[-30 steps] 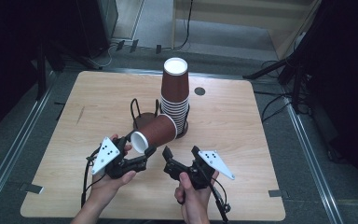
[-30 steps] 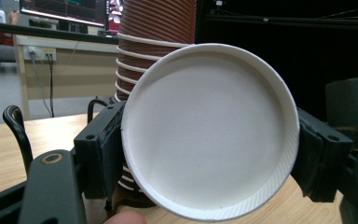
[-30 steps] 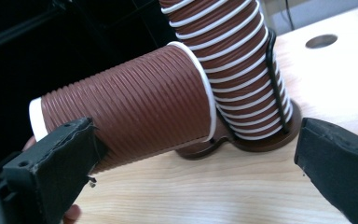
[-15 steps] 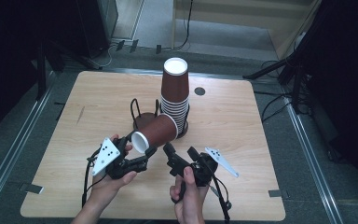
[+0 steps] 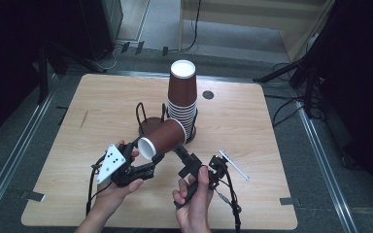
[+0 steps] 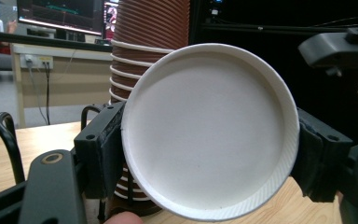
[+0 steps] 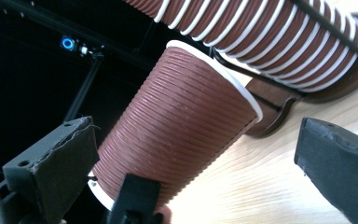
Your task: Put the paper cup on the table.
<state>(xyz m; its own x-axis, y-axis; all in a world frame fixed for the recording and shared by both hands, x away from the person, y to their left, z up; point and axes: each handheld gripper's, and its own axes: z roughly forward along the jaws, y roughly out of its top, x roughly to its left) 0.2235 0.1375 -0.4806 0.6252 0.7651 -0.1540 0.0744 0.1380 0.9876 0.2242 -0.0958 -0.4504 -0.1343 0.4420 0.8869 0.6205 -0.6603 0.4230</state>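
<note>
While the wooden table (image 5: 102,97) spreads wide under everything, the tall stack of brown paper cups (image 5: 182,97) stands upside down in its black wire holder (image 5: 148,119) near the middle, with one cup's white base at the top. Just in front of that stack, my left gripper (image 5: 145,162) is clamped on a single brown cup (image 5: 162,138), its pads pressing either side near the white base, so the cup lies tilted above the table with its base toward me. My right gripper (image 5: 187,158) sits just beside the cup, jaws spread apart and holding nothing.
</note>
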